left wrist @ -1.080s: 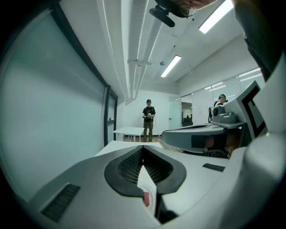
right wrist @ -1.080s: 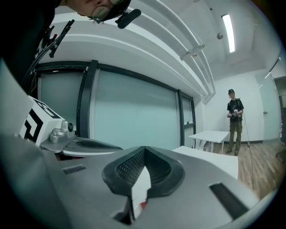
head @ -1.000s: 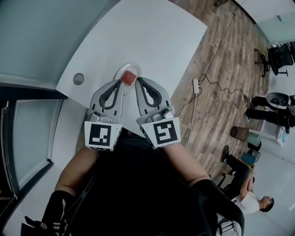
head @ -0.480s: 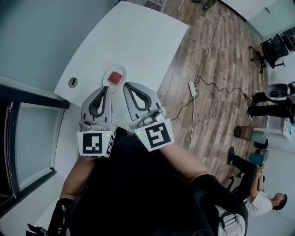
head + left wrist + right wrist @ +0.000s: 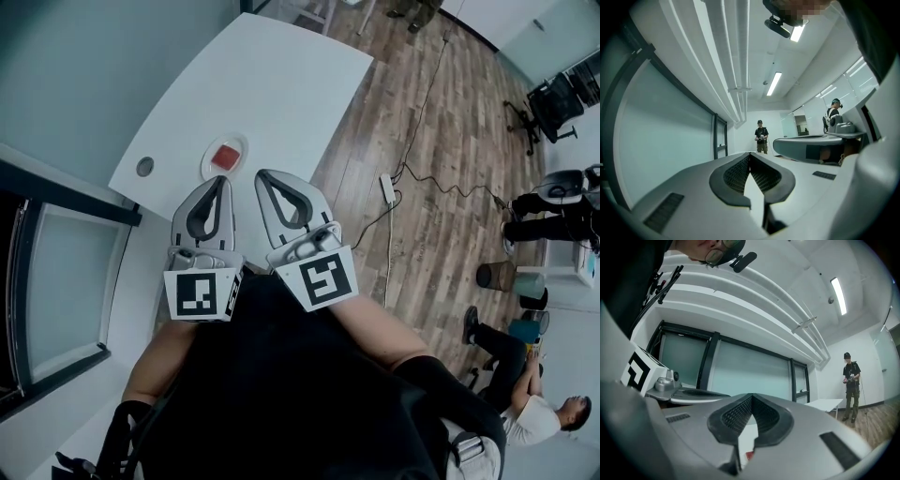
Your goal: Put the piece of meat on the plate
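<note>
Writing: only the black-and-white square markers on the left cube (image 5: 202,292) and right cube (image 5: 325,279). Blocky patterns, nothing legible as text.

Meat (image 5: 225,155): red square piece lying on the plate (image 5: 208,167), which is small, white and round. The plate sits on the white counter (image 5: 281,75) near its near edge. A grey grommet (image 5: 144,167) is set in the counter left of the plate, apart from it.

Left gripper (image 5: 221,180) and right gripper (image 5: 262,174) are side by side, tips just short of the plate in the head view, clear of the meat. Both have jaws closed tip to tip with nothing between them; each gripper view shows the ribbed pads meeting.

Room:
- Wood-plank floor (image 5: 422,169), with a white power strip (image 5: 385,186) and a cable (image 5: 441,84) trailing across it.
- Dark chairs (image 5: 562,103) at the right edge, and bins (image 5: 497,272) below them.
- A person (image 5: 530,412) low in the bottom-right corner.
- A dark-framed glass partition (image 5: 56,281) left of the counter.
- Gripper views: a second person (image 5: 851,385) stands at the far end with hands together at chest height, under strip lights (image 5: 774,83) on the ceiling.

Hard to read:
- The wearer's black torso (image 5: 281,394) fills the lower head view and covers the arms behind the cubes.
- A small red patch (image 5: 749,455) shows under the right gripper's jaws, too small to tell what it is.
</note>
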A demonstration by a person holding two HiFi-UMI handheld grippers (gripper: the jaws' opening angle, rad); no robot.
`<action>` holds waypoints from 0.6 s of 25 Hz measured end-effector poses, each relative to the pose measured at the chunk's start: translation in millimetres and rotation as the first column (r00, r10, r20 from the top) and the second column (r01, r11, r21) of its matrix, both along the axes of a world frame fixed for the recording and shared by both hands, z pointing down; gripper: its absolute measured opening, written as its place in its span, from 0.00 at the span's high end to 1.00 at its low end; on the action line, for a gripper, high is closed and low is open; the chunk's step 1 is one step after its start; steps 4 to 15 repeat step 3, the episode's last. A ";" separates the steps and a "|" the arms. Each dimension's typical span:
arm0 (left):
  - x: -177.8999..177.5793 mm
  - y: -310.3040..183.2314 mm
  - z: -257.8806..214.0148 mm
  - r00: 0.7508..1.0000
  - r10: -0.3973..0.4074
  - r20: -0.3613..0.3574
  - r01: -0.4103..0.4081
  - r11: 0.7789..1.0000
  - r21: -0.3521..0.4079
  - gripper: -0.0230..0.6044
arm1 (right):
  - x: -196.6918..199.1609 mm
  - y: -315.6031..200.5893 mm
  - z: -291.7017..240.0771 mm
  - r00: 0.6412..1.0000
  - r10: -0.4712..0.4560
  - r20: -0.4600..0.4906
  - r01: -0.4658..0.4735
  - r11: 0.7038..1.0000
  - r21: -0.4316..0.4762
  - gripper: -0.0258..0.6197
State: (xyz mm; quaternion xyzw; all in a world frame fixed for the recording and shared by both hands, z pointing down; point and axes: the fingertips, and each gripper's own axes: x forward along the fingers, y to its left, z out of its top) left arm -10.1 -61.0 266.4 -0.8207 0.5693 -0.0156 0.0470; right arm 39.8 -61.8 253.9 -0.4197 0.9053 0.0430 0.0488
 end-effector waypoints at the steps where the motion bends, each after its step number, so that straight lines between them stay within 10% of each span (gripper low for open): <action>1: 4.6 0.9 -0.8 1.000 0.004 0.002 -0.004 1.000 0.003 0.96 | 3.0 2.0 -1.0 1.000 0.000 -0.002 0.000 1.000 0.005 0.96; 15: 13.6 3.2 -2.3 1.000 0.012 0.005 -0.012 1.000 0.008 0.96 | 8.6 5.9 -3.0 1.000 0.000 -0.005 0.000 1.000 0.013 0.96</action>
